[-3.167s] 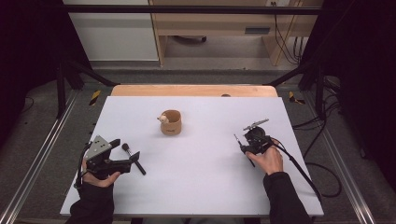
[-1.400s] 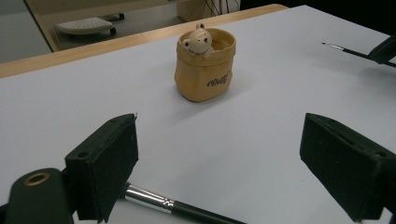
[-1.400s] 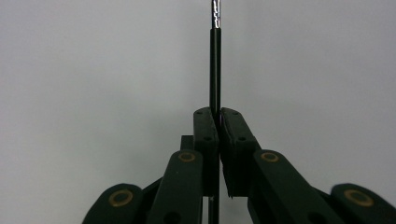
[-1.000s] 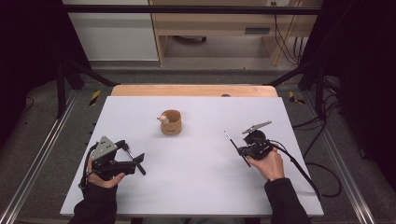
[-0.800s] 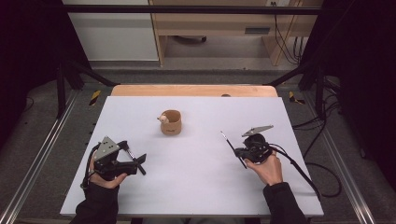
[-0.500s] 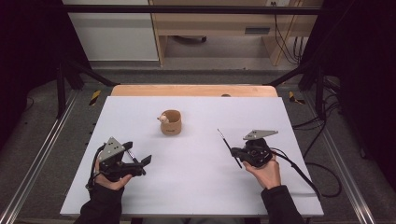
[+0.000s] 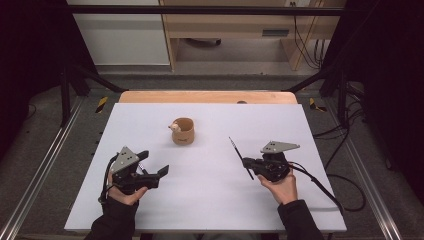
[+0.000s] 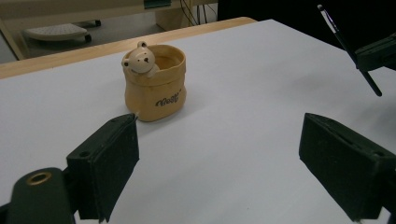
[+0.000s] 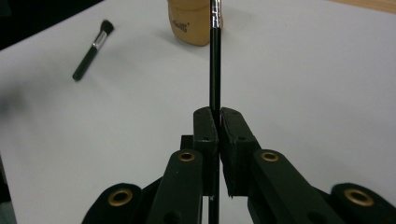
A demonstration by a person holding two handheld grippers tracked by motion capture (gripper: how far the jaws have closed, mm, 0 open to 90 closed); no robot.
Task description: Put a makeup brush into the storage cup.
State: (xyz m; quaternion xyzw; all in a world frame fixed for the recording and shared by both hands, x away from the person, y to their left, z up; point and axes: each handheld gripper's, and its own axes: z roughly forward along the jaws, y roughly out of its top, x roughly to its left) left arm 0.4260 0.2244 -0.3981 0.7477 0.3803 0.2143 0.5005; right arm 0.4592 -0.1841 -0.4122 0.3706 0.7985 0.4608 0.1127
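black jaws of the right gripper (image 9: 215, 116) are pressed together on a thin black brush (image 9: 215, 60), which stands straight up from between the pads; in the high view the brush (image 7: 241, 158) points away over the white table (image 7: 210, 200), right of the middle. the left gripper (image 8: 224, 163) has its jaws wide apart, with nothing between them and touching nothing. ahead of it stands a tan cup (image 8: 156, 84) with a small bear head on its rim; its dark writing is too small to read. a second brush (image 9: 92, 49) lies flat on the table.
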